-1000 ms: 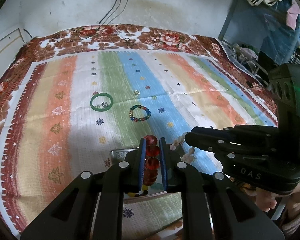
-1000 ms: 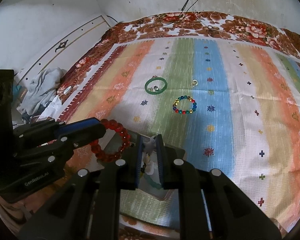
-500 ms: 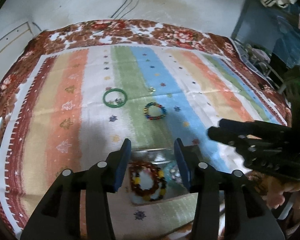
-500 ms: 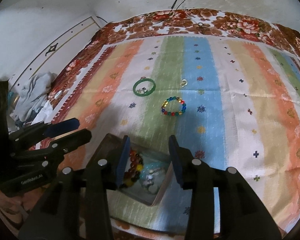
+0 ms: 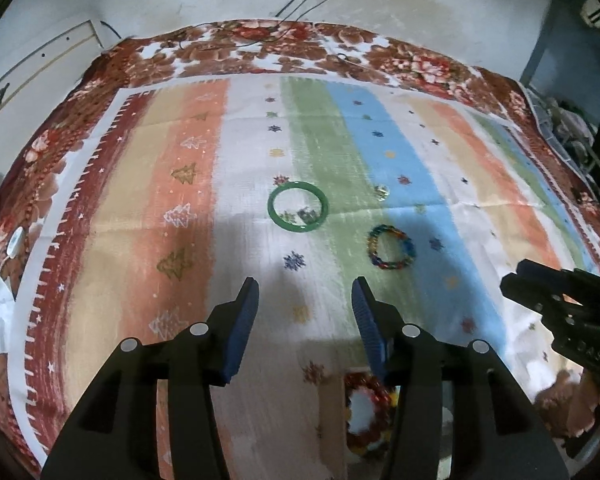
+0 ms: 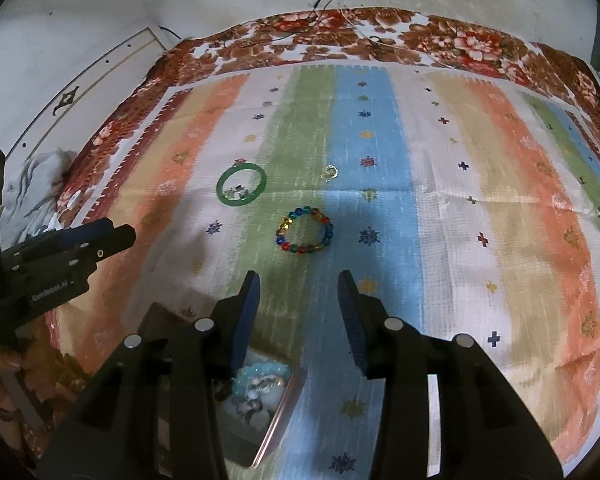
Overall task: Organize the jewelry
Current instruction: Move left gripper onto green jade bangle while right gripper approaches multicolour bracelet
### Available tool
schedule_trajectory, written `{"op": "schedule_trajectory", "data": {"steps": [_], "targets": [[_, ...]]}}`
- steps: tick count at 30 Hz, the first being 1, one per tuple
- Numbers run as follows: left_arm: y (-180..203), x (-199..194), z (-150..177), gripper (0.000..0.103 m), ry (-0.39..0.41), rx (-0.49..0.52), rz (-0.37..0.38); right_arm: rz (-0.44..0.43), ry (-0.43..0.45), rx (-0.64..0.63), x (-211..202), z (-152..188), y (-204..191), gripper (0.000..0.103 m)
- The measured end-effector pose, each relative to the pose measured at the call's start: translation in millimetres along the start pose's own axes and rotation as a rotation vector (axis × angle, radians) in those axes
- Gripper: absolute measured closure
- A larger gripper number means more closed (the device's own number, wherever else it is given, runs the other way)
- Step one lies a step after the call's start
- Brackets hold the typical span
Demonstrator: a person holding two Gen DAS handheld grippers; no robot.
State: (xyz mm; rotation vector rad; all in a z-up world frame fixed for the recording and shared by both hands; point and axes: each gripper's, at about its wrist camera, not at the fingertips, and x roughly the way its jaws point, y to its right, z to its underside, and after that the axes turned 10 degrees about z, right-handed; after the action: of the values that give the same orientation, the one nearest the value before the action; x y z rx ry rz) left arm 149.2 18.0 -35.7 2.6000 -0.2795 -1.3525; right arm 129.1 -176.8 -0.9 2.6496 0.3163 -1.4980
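Note:
My left gripper (image 5: 305, 294) is open and empty above the striped cloth. My right gripper (image 6: 298, 286) is open and empty too. A green bangle (image 5: 298, 206) (image 6: 241, 189) with small pieces inside its ring lies ahead. A multicoloured bead bracelet (image 5: 391, 247) (image 6: 304, 230) lies to its right, and a small ring (image 5: 381, 191) (image 6: 330, 172) lies beyond. The jewelry box (image 6: 278, 412) sits under my right gripper with pale blue beads (image 6: 260, 378) in it. The red bead bracelet (image 5: 366, 408) lies in the box, low in the left wrist view.
The striped cloth (image 6: 460, 200) lies over a floral blanket (image 6: 460, 40) on a bed against a white wall. Crumpled clothes (image 6: 32, 192) lie off the left edge. A blue rack (image 5: 568, 60) with clothing stands at the right.
Both grippers opened and let go: the red bracelet and the pale beaded piece dropped into the box. Both grippers then moved forward over the cloth, toward the bangle and the multicoloured bracelet.

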Motion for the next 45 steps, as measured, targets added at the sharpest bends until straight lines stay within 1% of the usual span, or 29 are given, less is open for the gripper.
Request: {"op": "schedule_trajectory", "data": {"steps": [4, 8, 11, 14, 18, 22, 28, 32, 37, 42, 45], "targets": [[-3.2, 16.1, -9.1, 0.052, -0.016, -0.005, -0.006, 0.010, -0.012, 0.007, 14.2, -7.5, 2.8, 0.061], [-11.7, 32.0, -23.8, 0.052, -0.019, -0.010, -0.037, 0.002, -0.028, 0.020, 26.9, -13.4, 5.2, 0.060], [-17.9, 41.8, -31.9, 0.052, -0.027, -0.034, -0.029, 0.016, -0.035, 0.013, 40.2, -21.6, 5.5, 0.057], [-19.2, 50.6, -37.4, 0.052, -0.036, -0.028, -0.032, 0.032, -0.051, 0.017, 55.7, -29.1, 8.3, 0.057], [-21.8, 62.2, -42.6, 0.052, -0.051, -0.012, -0.033, 0.025, -0.072, 0.023, 69.0, -34.8, 8.9, 0.057], [-31.2, 74.3, -48.4, 0.052, -0.066, -0.022, -0.037, 0.029, -0.084, 0.010, 81.4, -42.0, 4.6, 0.057], [-42.5, 94.6, -53.8, 0.052, -0.102, -0.044, -0.033, 0.039, -0.117, 0.002, 99.9, -45.8, 5.0, 0.057], [-51.0, 109.1, -61.6, 0.052, -0.120, -0.093, -0.013, 0.039, -0.143, 0.006, 111.2, -47.3, 7.6, 0.057], [-52.9, 124.2, -67.8, 0.052, -0.141, -0.111, -0.007, 0.028, -0.169, 0.015, 124.5, -47.8, 8.9, 0.057], [-57.0, 135.5, -71.2, 0.052, -0.157, -0.120, -0.022, 0.041, -0.188, 0.010, 136.7, -49.3, 8.4, 0.057], [-59.6, 144.1, -72.3, 0.052, -0.176, -0.116, -0.051, 0.044, -0.204, 0.007, 145.1, -49.7, 8.2, 0.057]]}}
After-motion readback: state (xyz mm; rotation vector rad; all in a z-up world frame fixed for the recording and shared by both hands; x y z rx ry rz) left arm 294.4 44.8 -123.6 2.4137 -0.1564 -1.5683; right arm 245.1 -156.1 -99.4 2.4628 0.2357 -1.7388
